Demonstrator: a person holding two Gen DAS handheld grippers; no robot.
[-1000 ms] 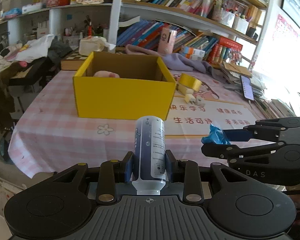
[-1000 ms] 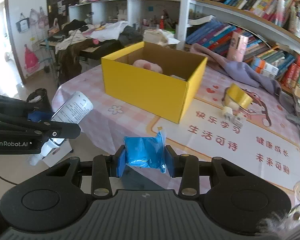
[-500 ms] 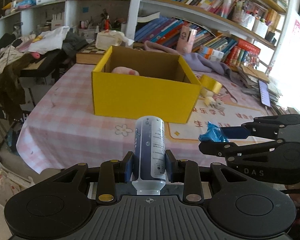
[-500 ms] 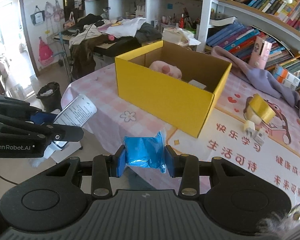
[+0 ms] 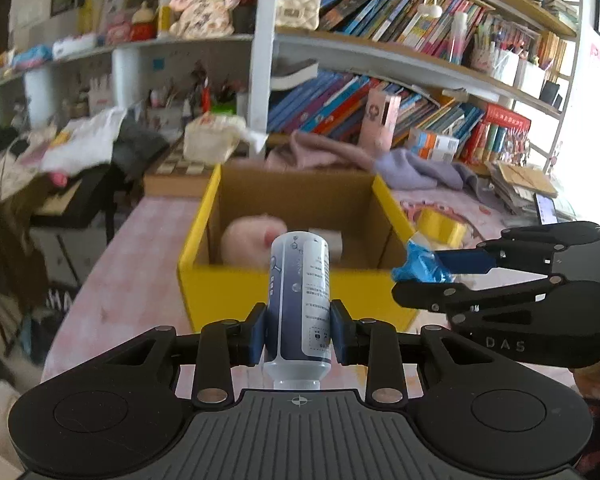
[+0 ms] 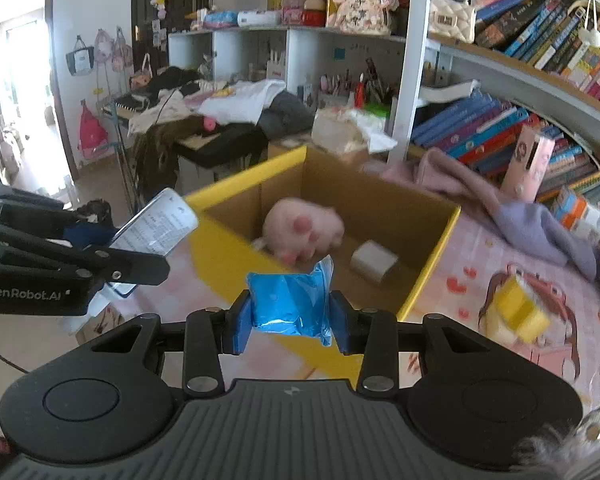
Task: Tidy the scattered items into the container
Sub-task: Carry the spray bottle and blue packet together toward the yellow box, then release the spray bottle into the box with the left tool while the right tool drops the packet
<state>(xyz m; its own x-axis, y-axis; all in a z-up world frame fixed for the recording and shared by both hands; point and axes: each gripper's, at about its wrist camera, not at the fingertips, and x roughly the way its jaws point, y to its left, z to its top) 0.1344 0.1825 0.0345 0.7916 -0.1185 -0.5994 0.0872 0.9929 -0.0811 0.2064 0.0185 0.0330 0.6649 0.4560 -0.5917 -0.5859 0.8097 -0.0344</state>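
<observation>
Grippers: two, left gripper (image 5: 298,334) and right gripper (image 6: 288,322)
Bottle (image 5: 300,296): one
Blue packet (image 6: 290,306): one
Yellow box (image 6: 228,256): one (holding one pink plush toy (image 6: 304,232) and one small white block (image 6: 374,260))
Yellow tape roll (image 5: 440,230): one

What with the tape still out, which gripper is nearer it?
Right. The right gripper, holding a packet, is left of the tape; the left gripper, holding a bottle, is farther left, before the box.

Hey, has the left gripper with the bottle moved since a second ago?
Yes. The left gripper, shut on the bottle, has closed in on the yellow box; its view now looks down into it.
</observation>
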